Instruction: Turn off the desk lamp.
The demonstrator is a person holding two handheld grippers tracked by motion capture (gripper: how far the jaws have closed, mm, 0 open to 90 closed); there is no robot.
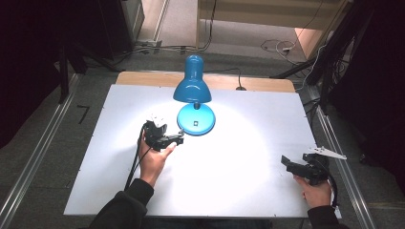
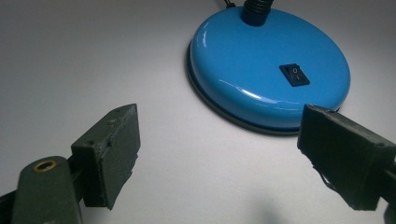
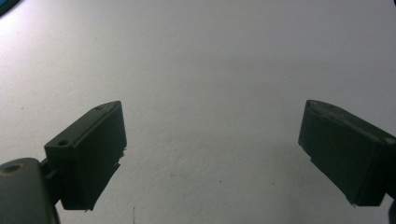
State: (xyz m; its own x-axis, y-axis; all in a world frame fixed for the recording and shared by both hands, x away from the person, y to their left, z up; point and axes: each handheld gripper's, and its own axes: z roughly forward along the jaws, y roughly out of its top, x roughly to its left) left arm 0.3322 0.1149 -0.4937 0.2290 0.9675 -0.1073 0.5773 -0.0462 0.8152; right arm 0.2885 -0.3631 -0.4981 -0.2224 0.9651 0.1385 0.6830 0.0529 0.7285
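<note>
A blue desk lamp (image 1: 192, 86) stands lit at the back middle of the white table (image 1: 239, 191), its round base (image 1: 196, 119) (image 2: 275, 70) carrying a black rocker switch (image 1: 196, 125) (image 2: 294, 74). My left gripper (image 1: 177, 139) (image 2: 219, 158) is open, low over the table just left of and in front of the base, jaws wide apart with nothing between them. My right gripper (image 1: 286, 161) (image 3: 212, 158) is open near the table's right edge, pointing left over bare white surface.
The lamp's black cord (image 1: 239, 87) runs off the table's back edge. Cables (image 1: 277, 46) lie on the floor behind. Metal rails (image 1: 28, 157) run along both sides of the table. A bright pool of light covers the table's middle.
</note>
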